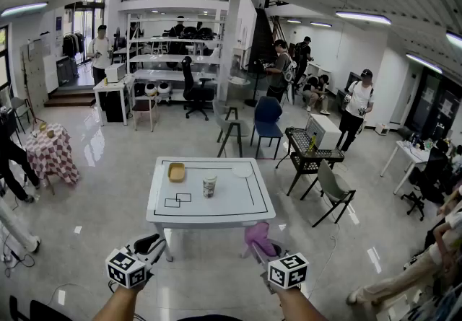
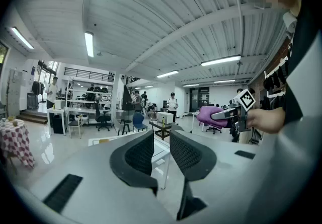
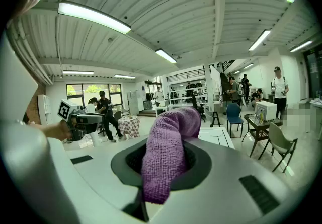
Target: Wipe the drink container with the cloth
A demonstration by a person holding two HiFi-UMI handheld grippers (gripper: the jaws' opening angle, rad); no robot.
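Left claw (image 2: 162,150) slightly spread and empty, right claw (image 3: 163,163) tight on purple cloth (image 3: 173,127), both almost level

Our left claw (image 2: 161,155) and right claw (image 3: 166,165) show black ribbed jaws, pale grey bodies; each carries a cube (image 1: 287,270). Black square markers cover it.

no readable text anywhere

the only markings are black-and-white square codes on the left cube (image 1: 128,269) and the right cube (image 1: 288,271); they are patterns, not letters or numbers. the cup (image 1: 209,186) on the table (image 1: 231,204) has a darker band round it that may be a label, too small to read. two black outlined squares (image 1: 177,200) are drawn on the tabletop, plain boxes only.
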